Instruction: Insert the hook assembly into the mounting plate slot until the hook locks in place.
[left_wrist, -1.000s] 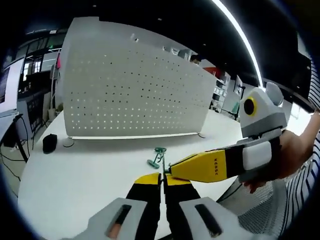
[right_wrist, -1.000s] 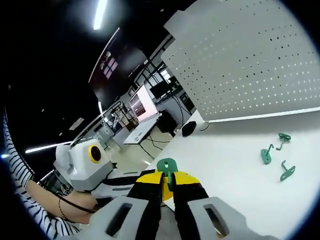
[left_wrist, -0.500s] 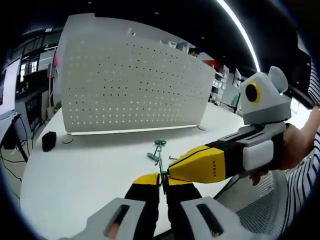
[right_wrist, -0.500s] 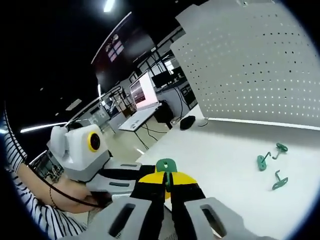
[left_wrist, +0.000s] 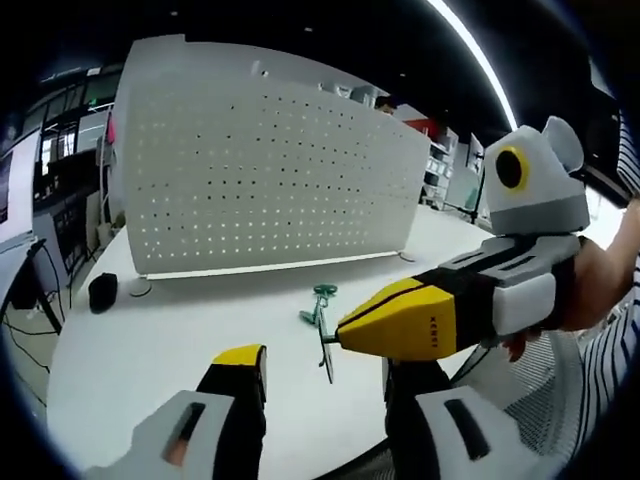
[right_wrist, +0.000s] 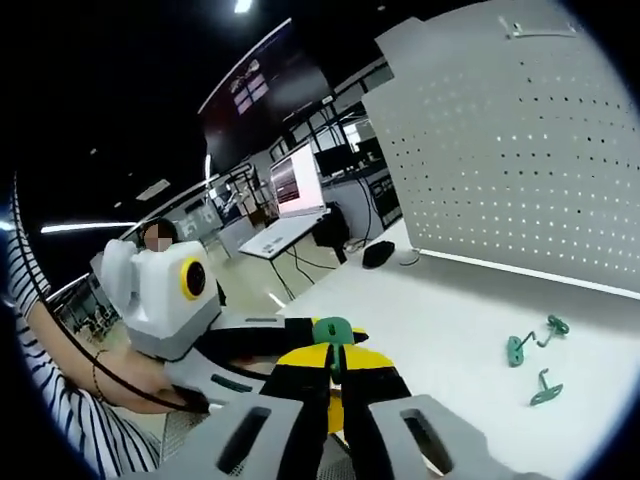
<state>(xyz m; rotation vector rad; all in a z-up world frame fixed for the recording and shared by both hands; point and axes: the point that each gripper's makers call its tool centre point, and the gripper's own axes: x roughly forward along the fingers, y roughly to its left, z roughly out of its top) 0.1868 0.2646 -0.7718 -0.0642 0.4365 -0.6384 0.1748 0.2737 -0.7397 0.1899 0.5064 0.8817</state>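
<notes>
Now, in the left gripper view my left gripper stands released, jaws wide apart, while the right gripper pinches a green hook by its thin shank above the desk's near edge. Another hook lies mid-desk before the pegboard. In the right gripper view, my right gripper is clenched on the hook's round plate; two spare hooks lie beyond. I judge it light, stiff and slick: grasp the plate, not the wire.
</notes>
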